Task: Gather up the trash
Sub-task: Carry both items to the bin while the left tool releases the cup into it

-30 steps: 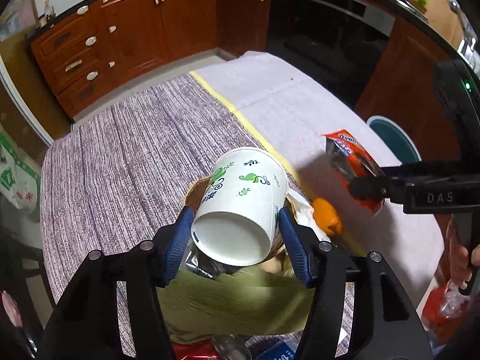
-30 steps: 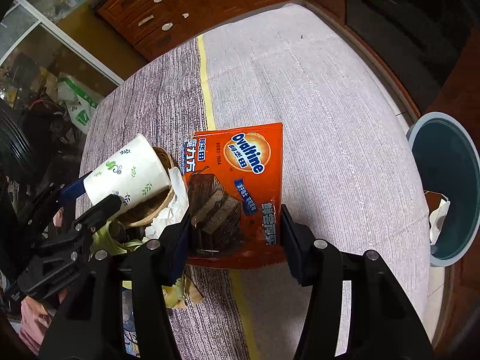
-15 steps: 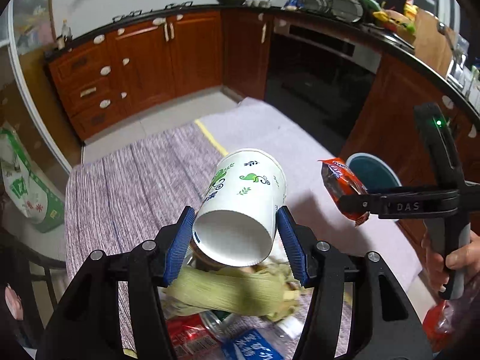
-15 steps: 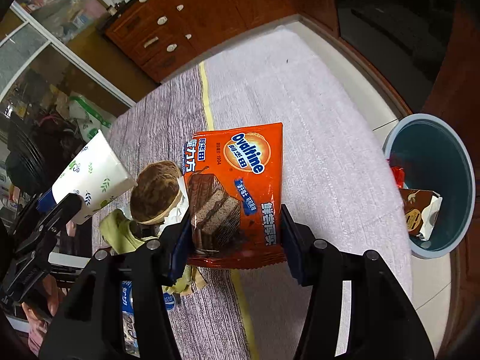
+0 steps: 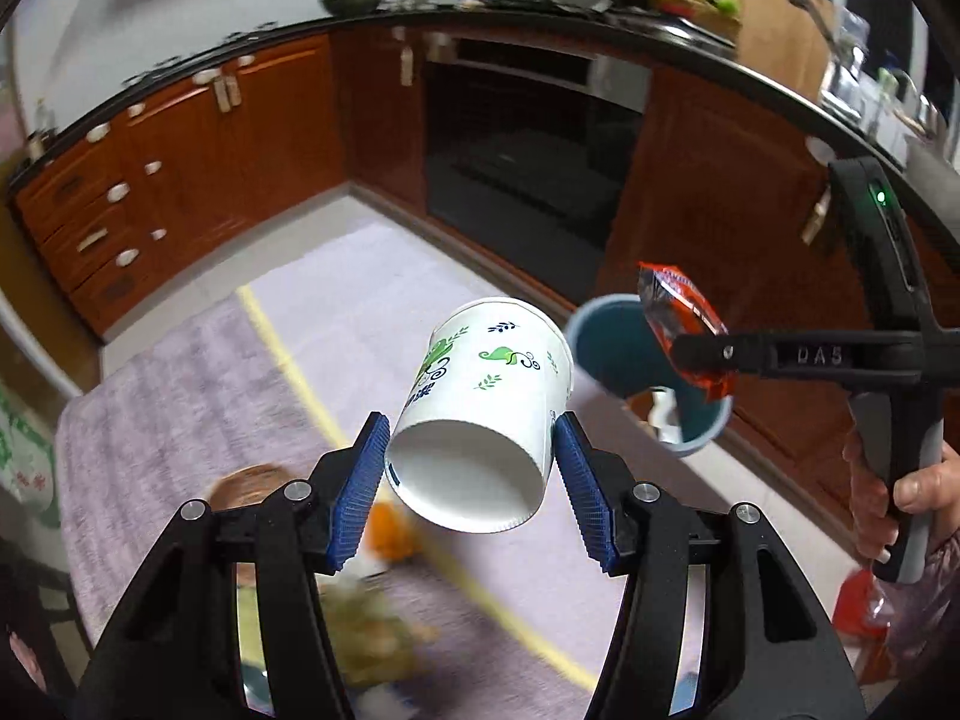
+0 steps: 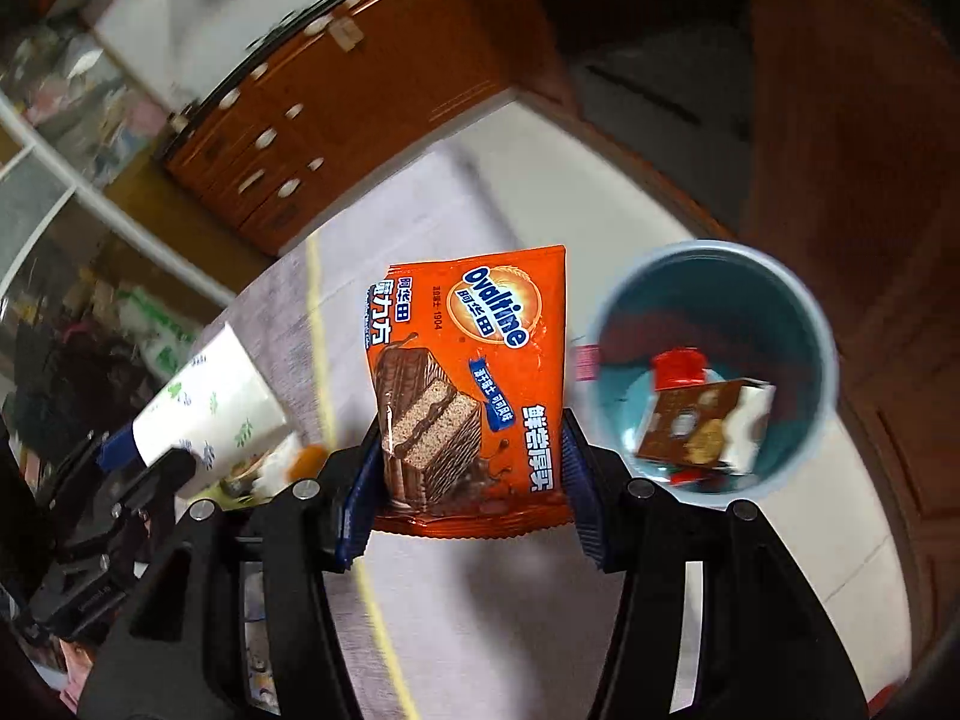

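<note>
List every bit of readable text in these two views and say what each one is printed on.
"Ovaltine": blue logo on the orange snack wrapper held in the right gripper.
"1904": small print beside that logo.
"DAS": raised letters on the right gripper's finger in the left wrist view.
Chinese characters on the wrapper: visible, not transcribed here.
Paper cup in the left gripper: leaf pattern; its dark blue marking is unreadable.
Brown carton in the blue bin: print too blurred.
</note>
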`<state>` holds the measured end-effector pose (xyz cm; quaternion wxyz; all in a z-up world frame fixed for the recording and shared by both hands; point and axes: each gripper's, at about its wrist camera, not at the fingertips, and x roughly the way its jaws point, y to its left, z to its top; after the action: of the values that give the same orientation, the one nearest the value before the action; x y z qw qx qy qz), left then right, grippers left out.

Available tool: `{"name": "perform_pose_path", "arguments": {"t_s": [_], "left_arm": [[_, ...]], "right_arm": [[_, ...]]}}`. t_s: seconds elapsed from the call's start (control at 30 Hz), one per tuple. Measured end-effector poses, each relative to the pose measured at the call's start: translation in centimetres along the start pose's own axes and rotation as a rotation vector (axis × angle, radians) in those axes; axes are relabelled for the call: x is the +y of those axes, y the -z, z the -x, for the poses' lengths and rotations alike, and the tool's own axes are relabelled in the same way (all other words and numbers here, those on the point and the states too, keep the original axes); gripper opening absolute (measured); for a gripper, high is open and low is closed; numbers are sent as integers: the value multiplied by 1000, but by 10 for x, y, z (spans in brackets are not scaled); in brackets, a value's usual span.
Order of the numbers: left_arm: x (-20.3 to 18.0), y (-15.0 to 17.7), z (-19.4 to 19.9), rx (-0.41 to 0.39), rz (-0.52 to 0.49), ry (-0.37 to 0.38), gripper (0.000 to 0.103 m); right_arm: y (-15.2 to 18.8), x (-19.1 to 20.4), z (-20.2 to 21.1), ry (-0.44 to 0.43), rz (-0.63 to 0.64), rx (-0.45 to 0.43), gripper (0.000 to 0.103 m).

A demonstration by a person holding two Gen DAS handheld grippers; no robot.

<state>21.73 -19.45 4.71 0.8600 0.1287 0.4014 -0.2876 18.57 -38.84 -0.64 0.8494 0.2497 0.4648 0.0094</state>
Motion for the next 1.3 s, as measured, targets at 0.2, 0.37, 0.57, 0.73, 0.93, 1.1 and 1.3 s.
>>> {"name": "perform_pose_path", "arguments": {"t_s": [0.2,0.37,0.57,0.73,0.93,1.1,1.3], "left_arm": [[-61,-16,-41,57,-91,48,58],[-100,-26,-77,103,-142,72,58],[-130,-33,-120,159,-166,92,58],[-140,-35,-149,203,-164,101,60],[-141,-34,-172,252,-150,76,62],[-128,-31,-176,274,-115,82,71],[-115,-28,-166,275,-82,97,75]], "right_arm": [[3,-68,13,46,-109,-26,52],[5,-113,8,58,-174,-9,52],[-1,-139,-1,66,-200,10,52],[-5,-153,-7,72,-218,18,53],[-7,-159,-19,75,-230,44,53],[-11,-157,-31,74,-225,62,53],[-16,-147,-39,64,-207,72,70]]}}
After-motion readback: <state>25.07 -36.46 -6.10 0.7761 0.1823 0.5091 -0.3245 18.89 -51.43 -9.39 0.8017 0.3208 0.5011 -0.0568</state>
